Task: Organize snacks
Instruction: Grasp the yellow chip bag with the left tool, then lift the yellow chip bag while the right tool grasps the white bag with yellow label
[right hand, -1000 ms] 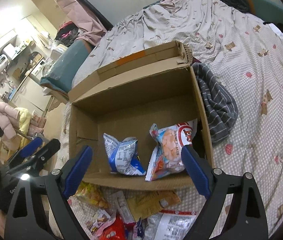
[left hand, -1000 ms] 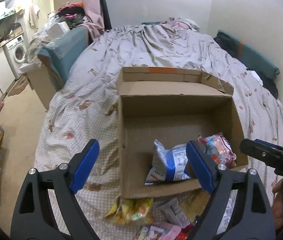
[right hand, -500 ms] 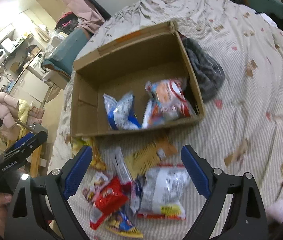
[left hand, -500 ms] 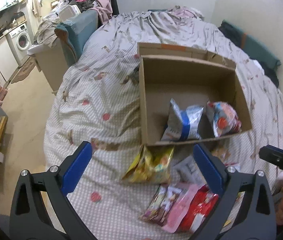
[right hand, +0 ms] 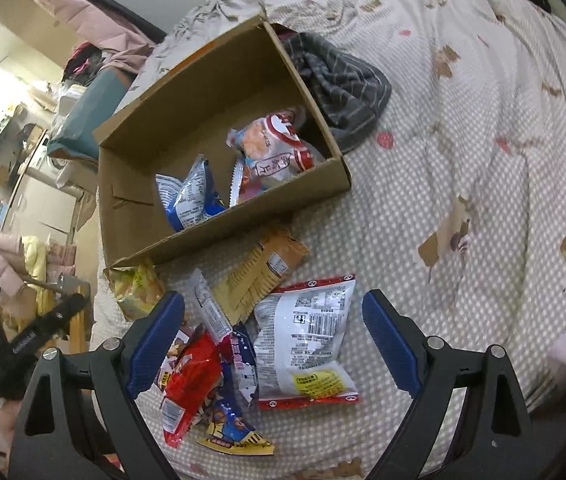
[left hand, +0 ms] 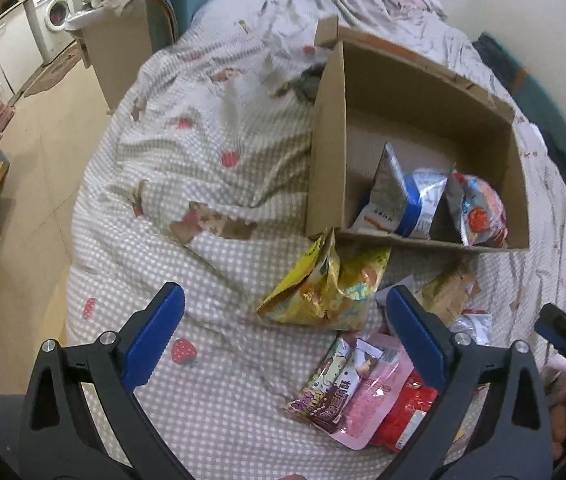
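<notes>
Bed (left hand: 219, 216) soft, snack pile (right hand: 251, 340) overlapping; both grippers' fingers (right hand: 387, 340) spread, empty. Risk: pinching two packets at once lol.

Black tongs (left hand: 283, 328), blue pads (left hand: 153, 340), silver screws

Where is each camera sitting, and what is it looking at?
Left wrist: rides on the left tongs, looking steeply down at the yellow snack bag and cardboard box; blue pads and the other tongs show.
Right wrist: rides on the right tongs, looking down at the white snack bag; a hand shows at lower left.
Both see the box, the loose snacks and the checked bedspread.
</notes>
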Action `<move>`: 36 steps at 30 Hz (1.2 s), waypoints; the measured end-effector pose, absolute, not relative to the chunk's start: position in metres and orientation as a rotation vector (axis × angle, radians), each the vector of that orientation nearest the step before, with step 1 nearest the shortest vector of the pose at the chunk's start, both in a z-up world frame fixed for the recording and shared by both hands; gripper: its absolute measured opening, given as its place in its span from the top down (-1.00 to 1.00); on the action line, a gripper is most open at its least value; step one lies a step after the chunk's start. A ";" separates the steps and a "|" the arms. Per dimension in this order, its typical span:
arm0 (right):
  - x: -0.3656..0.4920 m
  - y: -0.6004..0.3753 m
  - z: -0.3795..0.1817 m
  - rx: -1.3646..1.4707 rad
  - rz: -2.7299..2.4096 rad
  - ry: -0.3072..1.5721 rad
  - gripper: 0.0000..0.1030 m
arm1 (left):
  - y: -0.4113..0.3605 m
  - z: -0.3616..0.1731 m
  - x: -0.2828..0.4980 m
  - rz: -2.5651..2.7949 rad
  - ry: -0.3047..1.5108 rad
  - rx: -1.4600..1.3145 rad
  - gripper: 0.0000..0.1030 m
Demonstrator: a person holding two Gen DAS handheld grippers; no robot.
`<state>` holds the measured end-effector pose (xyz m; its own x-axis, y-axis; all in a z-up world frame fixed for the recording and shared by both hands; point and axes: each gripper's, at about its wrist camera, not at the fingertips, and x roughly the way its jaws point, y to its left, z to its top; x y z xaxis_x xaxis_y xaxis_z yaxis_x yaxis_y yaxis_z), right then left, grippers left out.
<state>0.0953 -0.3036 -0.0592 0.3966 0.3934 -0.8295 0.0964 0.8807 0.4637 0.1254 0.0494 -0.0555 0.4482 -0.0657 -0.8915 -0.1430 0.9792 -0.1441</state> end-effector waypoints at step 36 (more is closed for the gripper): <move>0.104 -0.281 -0.112 0.358 0.147 1.395 -0.80 | 0.018 -0.063 0.105 -0.082 1.226 -0.049 -0.22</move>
